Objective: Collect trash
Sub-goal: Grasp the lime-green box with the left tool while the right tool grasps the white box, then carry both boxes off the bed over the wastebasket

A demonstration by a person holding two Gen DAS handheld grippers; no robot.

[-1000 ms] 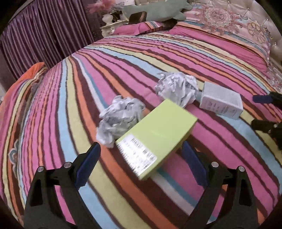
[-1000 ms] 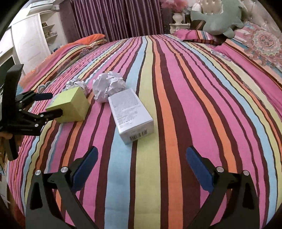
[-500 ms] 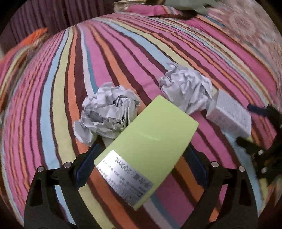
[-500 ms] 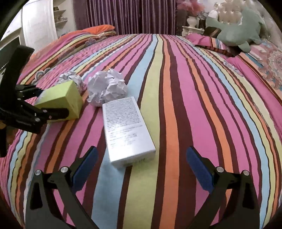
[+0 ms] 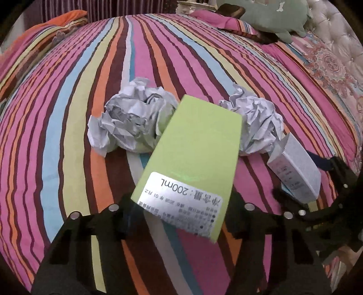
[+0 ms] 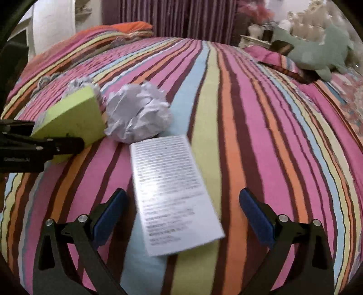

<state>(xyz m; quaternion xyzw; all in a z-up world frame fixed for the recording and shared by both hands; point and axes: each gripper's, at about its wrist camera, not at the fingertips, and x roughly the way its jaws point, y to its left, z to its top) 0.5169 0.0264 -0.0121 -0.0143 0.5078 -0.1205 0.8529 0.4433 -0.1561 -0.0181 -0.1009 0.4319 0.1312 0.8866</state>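
Note:
A lime-green box (image 5: 195,156) with a silver "200mL" label lies on the striped bed, its near end between the fingers of my left gripper (image 5: 181,215), which has closed on it. It also shows in the right wrist view (image 6: 70,120), held by the left gripper (image 6: 43,145). Two crumpled paper balls lie behind it, one left (image 5: 133,122) and one right (image 5: 258,124); the right ball shows in the right wrist view (image 6: 138,115). A white printed box (image 6: 172,195) lies between the open fingers of my right gripper (image 6: 182,211). It also shows in the left wrist view (image 5: 297,172).
The striped bedspread (image 6: 261,136) covers the whole bed. A green plush toy (image 6: 315,54) and a pink pillow (image 5: 217,20) lie at the headboard end. An orange pillow (image 6: 133,26) lies at the far left, with purple curtains (image 6: 172,15) behind.
Both grippers moved forward. The left gripper's fingers closed in from wide open onto the green box. The right gripper advanced until the white box lies between its open fingers.

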